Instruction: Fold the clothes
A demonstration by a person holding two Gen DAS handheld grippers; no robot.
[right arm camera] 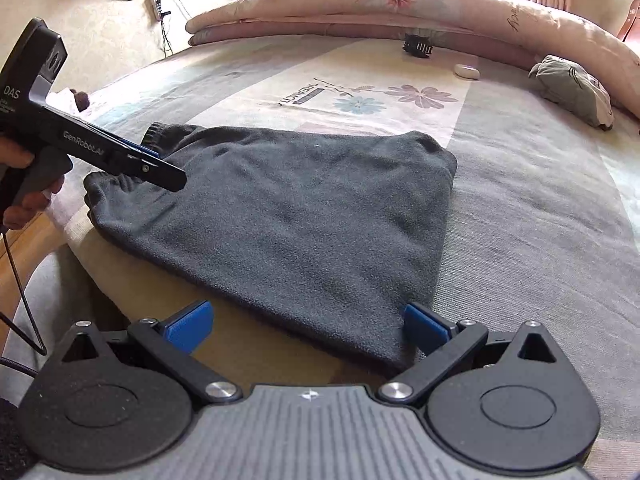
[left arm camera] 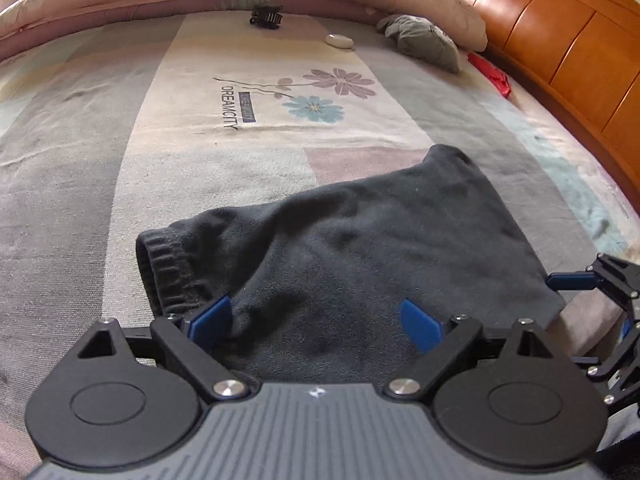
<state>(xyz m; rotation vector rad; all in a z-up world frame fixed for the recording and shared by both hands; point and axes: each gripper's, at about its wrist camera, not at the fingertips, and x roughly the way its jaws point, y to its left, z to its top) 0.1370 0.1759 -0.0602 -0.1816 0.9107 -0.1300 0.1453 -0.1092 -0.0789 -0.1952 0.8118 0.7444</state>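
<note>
A dark grey garment [left arm camera: 360, 248] [right arm camera: 288, 216] lies folded flat on the bed near its front edge, its ribbed cuffs [left arm camera: 168, 272] [right arm camera: 120, 184] at the left. My left gripper [left arm camera: 316, 324] is open, its blue pads over the garment's near left part by the cuffs. In the right wrist view the left gripper [right arm camera: 160, 164] reaches in from the left above the cuffs, held by a hand [right arm camera: 24, 184]. My right gripper [right arm camera: 308, 328] is open at the garment's near right corner, nothing between its fingers. It also shows at the right edge as my right gripper [left arm camera: 580, 280].
The bedsheet [left arm camera: 240, 152] has a flower print. A rolled pink duvet [right arm camera: 360, 12] lies along the far side. A grey-green cloth [left arm camera: 424, 40], a white oval object [left arm camera: 339, 41], a black item [left arm camera: 266, 17] and a red thing [left arm camera: 492, 74] lie beyond. A wooden headboard [left arm camera: 560, 48] stands right.
</note>
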